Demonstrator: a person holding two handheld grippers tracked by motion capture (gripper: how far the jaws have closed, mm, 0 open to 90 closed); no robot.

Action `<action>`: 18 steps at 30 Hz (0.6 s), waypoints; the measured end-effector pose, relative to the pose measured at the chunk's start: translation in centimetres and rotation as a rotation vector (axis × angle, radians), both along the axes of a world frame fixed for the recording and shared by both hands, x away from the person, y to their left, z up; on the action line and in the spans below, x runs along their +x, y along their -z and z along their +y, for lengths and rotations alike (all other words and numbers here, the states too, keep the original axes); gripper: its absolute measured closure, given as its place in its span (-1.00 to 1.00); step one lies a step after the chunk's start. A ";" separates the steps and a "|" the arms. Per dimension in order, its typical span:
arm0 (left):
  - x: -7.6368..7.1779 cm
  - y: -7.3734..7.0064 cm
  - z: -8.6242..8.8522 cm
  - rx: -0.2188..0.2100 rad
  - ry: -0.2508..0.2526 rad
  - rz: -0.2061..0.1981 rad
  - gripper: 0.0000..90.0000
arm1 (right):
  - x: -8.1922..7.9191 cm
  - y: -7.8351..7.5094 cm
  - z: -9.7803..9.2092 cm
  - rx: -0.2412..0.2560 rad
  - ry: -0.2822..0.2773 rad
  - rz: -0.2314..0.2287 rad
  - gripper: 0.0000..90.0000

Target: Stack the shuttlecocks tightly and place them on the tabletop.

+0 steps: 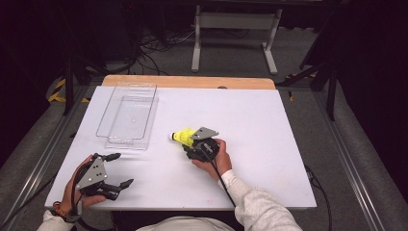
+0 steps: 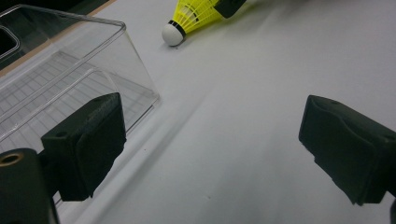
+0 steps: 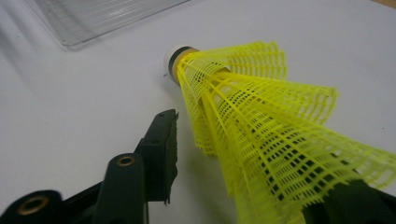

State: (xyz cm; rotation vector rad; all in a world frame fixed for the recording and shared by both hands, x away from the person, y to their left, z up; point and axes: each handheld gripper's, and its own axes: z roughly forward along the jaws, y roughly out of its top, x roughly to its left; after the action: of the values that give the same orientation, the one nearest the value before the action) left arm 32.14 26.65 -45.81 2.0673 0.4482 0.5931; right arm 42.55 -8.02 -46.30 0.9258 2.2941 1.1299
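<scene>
The shuttlecock (image 1: 183, 136) lies on its side near the middle of the white bench (image 1: 269, 144), with its white cork tip pointing to the left, toward the clear tray (image 1: 130, 115). The cork touches the bench surface. The right claw (image 1: 192, 147) is at the wide end of the yellow skirt. In the right gripper view, the shuttlecock (image 3: 261, 140) has one black jaw to the left of the skirt with a small gap, and the other jaw is under the lower right edge of the net. The jaws stand on both sides of the skirt, but I cannot tell if they already press it.

The left claw (image 1: 118, 171) is held in the left hand (image 1: 79, 192) at the near left corner of the bench, well apart from the shuttlecock. Its jaws are spread wide and hold nothing. In the left gripper view, the left claw (image 2: 210, 154) points along the bench, the tray (image 2: 70, 74) is just beside its left jaw, and the shuttlecock (image 2: 191, 16) lies farther ahead.

The tray is empty, and it stands at the far left part of the bench, near the shuttlecock but not touching it.
</scene>
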 end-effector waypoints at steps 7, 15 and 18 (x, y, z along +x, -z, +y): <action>0.0 0.0 0.0 -0.002 0.001 0.002 -0.81 | 0.5 -0.1 0.3 -0.002 0.037 -0.022 0.64; 0.0 0.0 0.1 -0.003 0.000 0.003 -0.81 | 0.7 -0.3 0.2 -0.018 0.038 -0.039 0.78; 0.0 0.0 0.1 -0.003 0.000 0.003 -0.82 | 0.7 -0.4 0.1 -0.008 0.037 -0.040 0.79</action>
State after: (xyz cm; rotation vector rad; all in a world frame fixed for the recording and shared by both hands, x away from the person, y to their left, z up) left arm 32.14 26.71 -45.79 2.0657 0.4501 0.5891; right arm 43.25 -7.94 -45.94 0.9304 2.2388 1.1134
